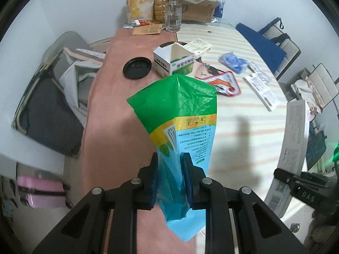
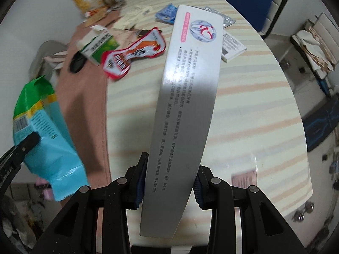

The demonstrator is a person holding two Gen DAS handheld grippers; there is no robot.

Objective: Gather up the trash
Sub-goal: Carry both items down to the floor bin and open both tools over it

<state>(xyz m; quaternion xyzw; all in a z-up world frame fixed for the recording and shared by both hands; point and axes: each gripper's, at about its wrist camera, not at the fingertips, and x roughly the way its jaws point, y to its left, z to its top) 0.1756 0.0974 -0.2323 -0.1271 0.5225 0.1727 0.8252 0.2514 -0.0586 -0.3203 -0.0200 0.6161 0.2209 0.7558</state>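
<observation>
My left gripper is shut on a green and light-blue plastic bag and holds it above the table; the bag also shows at the left of the right wrist view. My right gripper is shut on a long white toothpaste box held over the striped table; the box also shows at the right edge of the left wrist view. On the table lie a red and white snack wrapper, an open green and white carton, a blue crumpled wrapper and a black lid.
A pink cloth covers the table's left part. Flat white boxes and blister packs lie at right. A cereal bag, bottles and a cardboard box stand at the far edge. Chairs ring the table.
</observation>
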